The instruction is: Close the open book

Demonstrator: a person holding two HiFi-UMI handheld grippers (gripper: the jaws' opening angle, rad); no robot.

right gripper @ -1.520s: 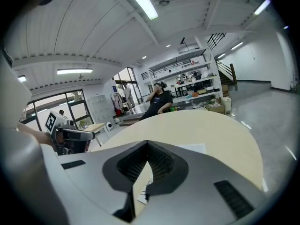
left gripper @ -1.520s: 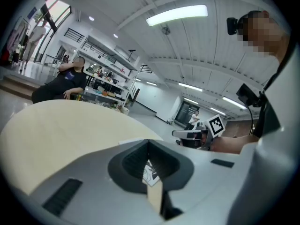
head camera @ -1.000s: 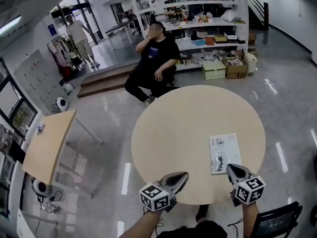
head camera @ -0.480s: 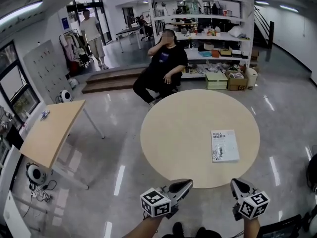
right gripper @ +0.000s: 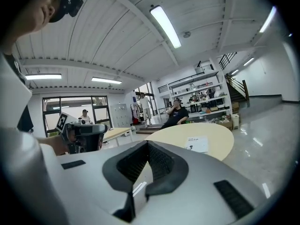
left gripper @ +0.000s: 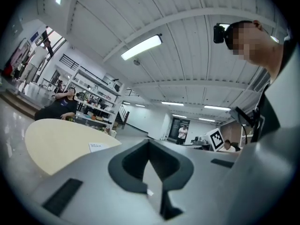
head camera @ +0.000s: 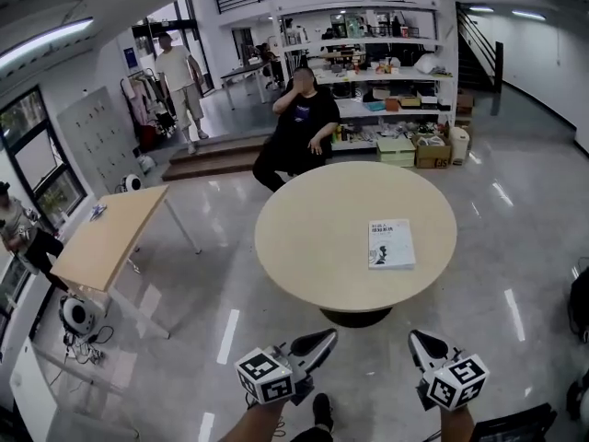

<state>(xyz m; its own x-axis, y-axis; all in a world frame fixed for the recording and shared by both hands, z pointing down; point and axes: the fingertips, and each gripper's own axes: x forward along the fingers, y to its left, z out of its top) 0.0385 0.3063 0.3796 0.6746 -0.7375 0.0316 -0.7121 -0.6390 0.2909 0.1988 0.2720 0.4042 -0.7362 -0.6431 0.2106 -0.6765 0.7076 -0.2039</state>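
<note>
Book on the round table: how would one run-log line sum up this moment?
book: closed, flat on round table | left gripper: shut, empty, off table | right gripper: shut, empty, off table

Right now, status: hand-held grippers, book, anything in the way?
Left hand-held gripper and right hand-held gripper shut, empty. White paperback book closed, flat on round beige table. Nothing on the book.
</note>
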